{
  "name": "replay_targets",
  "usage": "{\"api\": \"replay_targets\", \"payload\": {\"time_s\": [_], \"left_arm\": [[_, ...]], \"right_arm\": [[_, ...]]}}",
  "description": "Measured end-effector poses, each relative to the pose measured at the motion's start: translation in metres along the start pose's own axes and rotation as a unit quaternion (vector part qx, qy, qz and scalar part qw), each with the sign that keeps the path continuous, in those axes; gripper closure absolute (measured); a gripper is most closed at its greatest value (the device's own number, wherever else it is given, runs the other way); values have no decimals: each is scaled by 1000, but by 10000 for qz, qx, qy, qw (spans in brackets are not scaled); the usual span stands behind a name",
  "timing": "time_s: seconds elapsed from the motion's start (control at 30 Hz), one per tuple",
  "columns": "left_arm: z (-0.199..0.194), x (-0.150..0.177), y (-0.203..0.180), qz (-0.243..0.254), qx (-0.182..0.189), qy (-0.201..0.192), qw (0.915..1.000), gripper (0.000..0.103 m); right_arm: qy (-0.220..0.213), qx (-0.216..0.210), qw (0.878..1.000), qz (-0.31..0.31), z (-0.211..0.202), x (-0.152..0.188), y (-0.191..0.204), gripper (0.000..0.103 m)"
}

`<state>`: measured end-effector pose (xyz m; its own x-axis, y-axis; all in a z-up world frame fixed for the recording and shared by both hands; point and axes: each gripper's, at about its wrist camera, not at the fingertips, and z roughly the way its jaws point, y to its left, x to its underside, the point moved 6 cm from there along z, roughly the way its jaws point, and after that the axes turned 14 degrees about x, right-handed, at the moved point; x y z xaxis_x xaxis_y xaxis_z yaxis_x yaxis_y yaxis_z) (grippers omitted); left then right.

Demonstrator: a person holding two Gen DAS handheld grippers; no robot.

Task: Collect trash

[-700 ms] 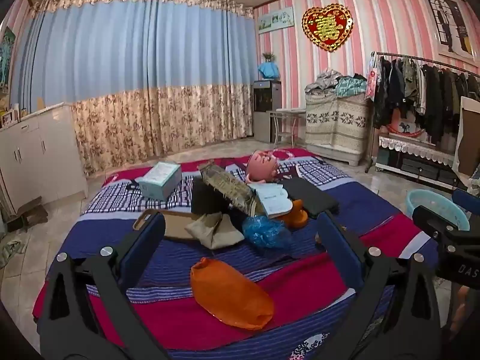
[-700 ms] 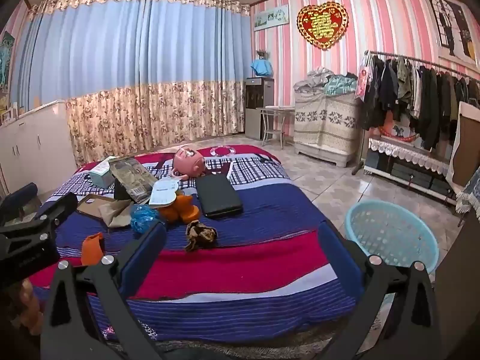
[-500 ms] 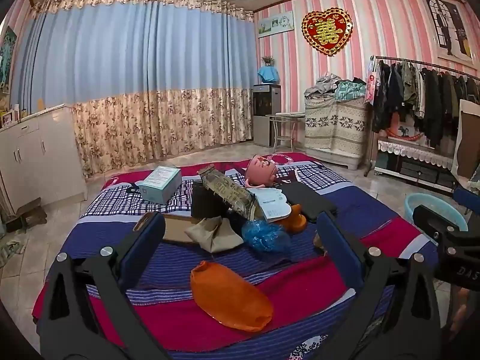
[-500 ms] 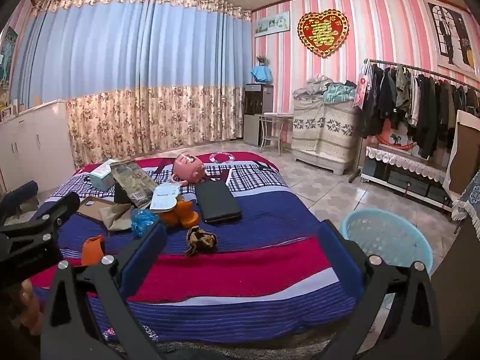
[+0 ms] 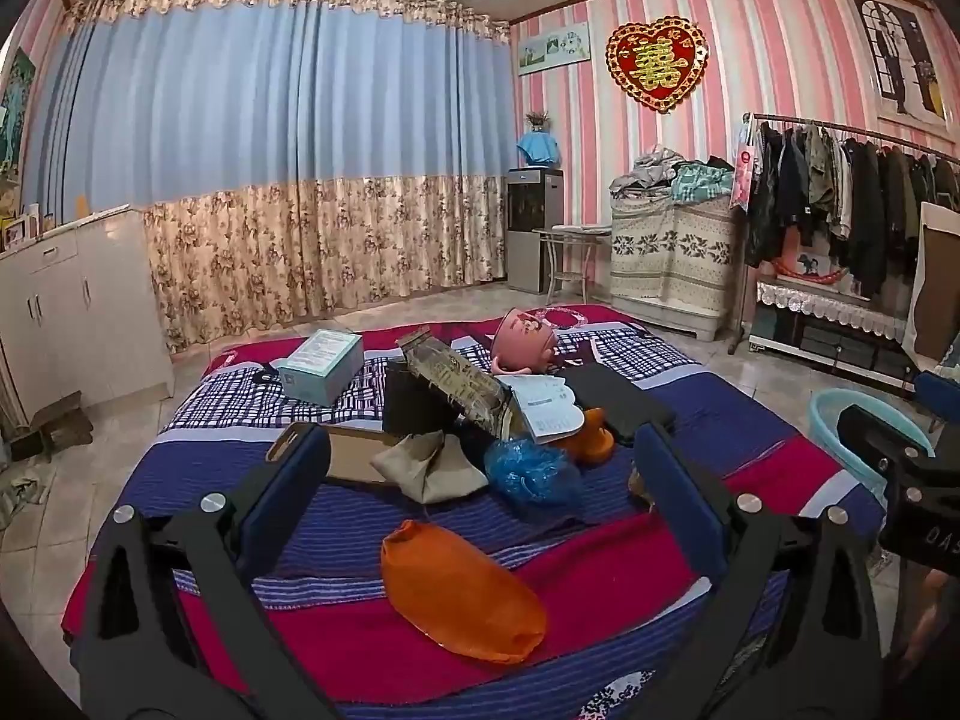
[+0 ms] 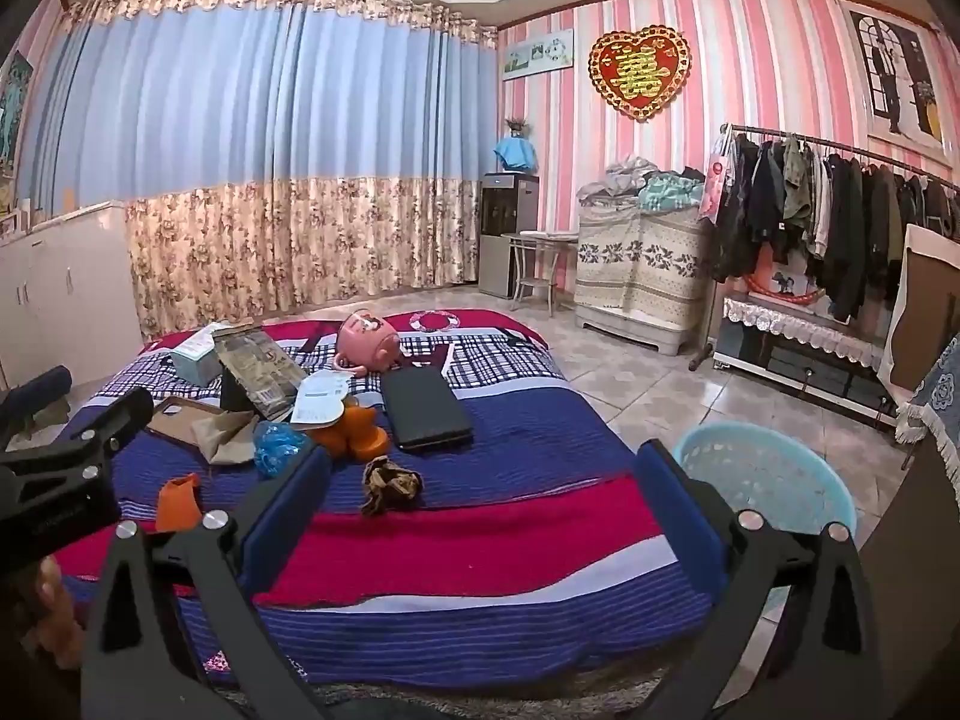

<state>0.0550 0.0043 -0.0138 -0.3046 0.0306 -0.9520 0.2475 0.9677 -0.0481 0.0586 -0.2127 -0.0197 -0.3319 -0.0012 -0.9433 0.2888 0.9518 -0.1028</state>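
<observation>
Bedroom with pink striped walls and blue curtains; a striped bed cover (image 5: 372,636) carries the clutter. Versus the earlier frames, nothing on the bed has shifted; both views have only tipped slightly, so no pickup has begun. Left gripper (image 5: 480,492) has its jaws spread wide and empty, hovering over the near edge of the bed, with an orange bag (image 5: 462,591) lying between the fingers' line of sight, not touched. Right gripper (image 6: 480,498) is likewise wide and empty, well short of a brown crumpled wad (image 6: 390,483) on the cover. More likely trash sits in the middle: blue plastic wrap (image 5: 528,471), tan paper bag (image 5: 429,468), a leaflet (image 5: 543,408). Light blue basket (image 6: 768,480) stands on the floor just beside the bed, looks empty. Judgement: task at its start, nearest targets are the orange bag for the left and the wad for the right.
</observation>
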Motion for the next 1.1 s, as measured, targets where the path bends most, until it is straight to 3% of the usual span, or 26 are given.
{"api": "replay_targets", "payload": {"time_s": [1.1], "left_arm": [[2, 6, -1, 10, -22, 34, 10000, 5]], "right_arm": [[-2, 15, 10000, 6, 2, 3, -3, 4]]}}
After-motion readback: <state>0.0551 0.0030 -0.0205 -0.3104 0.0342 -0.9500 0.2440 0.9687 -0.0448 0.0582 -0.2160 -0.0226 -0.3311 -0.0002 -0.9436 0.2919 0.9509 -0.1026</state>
